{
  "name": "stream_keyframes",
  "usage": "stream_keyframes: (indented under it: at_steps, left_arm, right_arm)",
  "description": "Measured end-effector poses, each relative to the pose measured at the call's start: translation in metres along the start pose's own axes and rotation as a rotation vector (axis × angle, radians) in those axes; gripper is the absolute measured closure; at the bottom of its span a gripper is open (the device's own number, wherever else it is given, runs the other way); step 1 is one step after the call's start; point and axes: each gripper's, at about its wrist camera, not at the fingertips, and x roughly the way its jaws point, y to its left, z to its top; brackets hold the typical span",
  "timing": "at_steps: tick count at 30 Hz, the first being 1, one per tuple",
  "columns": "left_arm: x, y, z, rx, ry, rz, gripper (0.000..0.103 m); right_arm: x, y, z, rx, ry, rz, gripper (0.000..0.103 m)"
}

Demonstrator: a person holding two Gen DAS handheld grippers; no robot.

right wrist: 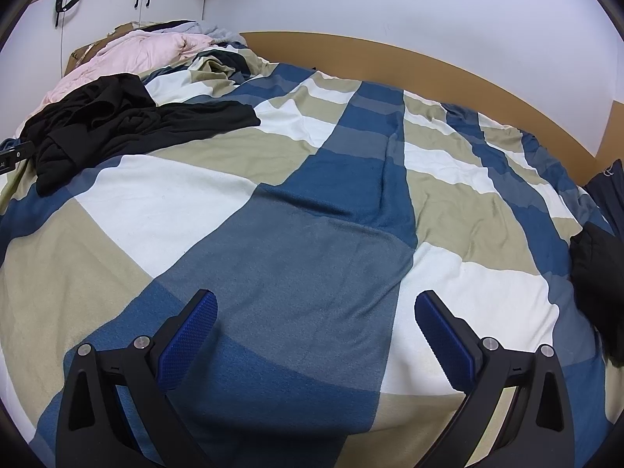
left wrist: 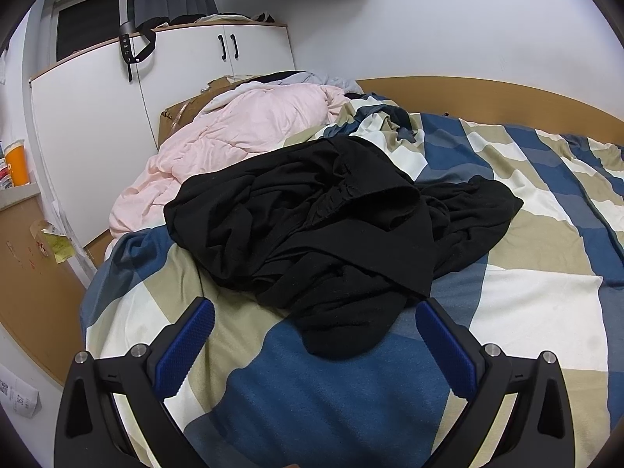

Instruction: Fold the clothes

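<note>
Black garment [left wrist: 331,230], crumpled on checked bedspread [right wrist: 312,234] (unfolded): left gripper [left wrist: 314,318] and right gripper [right wrist: 315,312] spread, empty; an edge grasp seemed due next.

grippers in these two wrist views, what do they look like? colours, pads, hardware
The left gripper and the right gripper look identical: matte black angular linkage arms, two silver round pin heads per side, and flat blue finger pads with a fine knurled texture and serrated lower edges. No cables, markings, hands or sleeves visible.

We are in a home bedroom: a bed [right wrist: 448,58] under a checked blanket [right wrist: 312,214], a pink quilt [left wrist: 249,124], a white wardrobe [left wrist: 187,62], a curtained window [left wrist: 89,23].
</note>
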Motion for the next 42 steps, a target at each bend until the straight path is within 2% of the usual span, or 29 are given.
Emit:
stream_keyframes:
  at_steps: [6,8,10,12,16,18,21,25,26,27,28,29,31,34,35,38,40,42]
  left_arm:
    - [0.000,0.001,0.001,-0.004,0.001,-0.006,0.000]
    - [0.002,0.005,0.002,-0.017,0.010,-0.012,0.000]
    - [0.005,0.021,0.004,-0.070,0.023,-0.004,0.000]
    - [0.009,0.039,0.004,-0.138,0.035,0.013,0.000]
    - [0.014,0.077,-0.001,-0.291,0.072,0.050,0.000]
    - [0.014,0.090,-0.002,-0.337,0.073,0.044,0.000]
    - [0.011,0.099,0.000,-0.340,0.052,0.062,0.000]
    - [0.010,0.100,0.002,-0.329,0.036,0.062,0.000]
    - [0.010,0.099,0.003,-0.320,0.034,0.061,0.000]
    - [0.011,0.098,0.004,-0.311,0.035,0.061,0.000]
    - [0.012,0.097,0.005,-0.304,0.037,0.059,0.000]
    - [0.013,0.097,0.006,-0.300,0.038,0.050,0.000]
    - [0.014,0.096,0.007,-0.299,0.039,0.038,0.000]
    - [0.011,0.092,0.008,-0.301,0.032,0.009,0.000]
    - [0.010,0.091,0.009,-0.300,0.035,-0.002,0.000]
    - [0.003,0.087,0.011,-0.310,0.019,-0.036,0.000]
    - [-0.001,0.082,0.011,-0.293,0.012,-0.050,0.000]
    - [-0.001,0.075,0.012,-0.261,0.012,-0.074,0.000]
  right_arm:
    - [-0.002,0.000,0.000,0.001,-0.008,-0.004,0.000]
    - [-0.014,0.001,0.003,0.004,-0.057,-0.020,0.000]
    - [-0.033,0.004,0.016,0.036,-0.141,0.025,0.000]
    - [-0.040,0.018,0.045,0.074,-0.166,0.148,0.000]
    - [-0.018,0.091,0.117,0.012,-0.110,0.403,0.000]
    - [0.008,0.137,0.147,-0.027,-0.055,0.481,0.000]
    - [0.052,0.194,0.174,-0.038,0.009,0.529,0.000]
    - [0.108,0.246,0.179,-0.030,0.101,0.540,0.000]
    - [0.120,0.255,0.177,-0.020,0.133,0.550,0.005]
    - [0.132,0.262,0.175,-0.005,0.162,0.573,0.058]
    - [0.137,0.261,0.173,0.031,0.171,0.633,0.085]
    - [0.133,0.252,0.173,0.075,0.140,0.647,0.086]
    - [0.116,0.224,0.178,0.135,0.053,0.612,0.091]
    - [0.080,0.145,0.191,0.212,-0.108,0.411,0.093]
    - [0.066,0.110,0.194,0.245,-0.153,0.319,0.094]
    - [0.027,0.029,0.196,0.292,-0.242,0.131,0.094]
    - [-0.001,-0.031,0.189,0.433,-0.309,0.033,0.094]
    - [-0.027,-0.102,0.173,0.614,-0.344,-0.107,0.094]
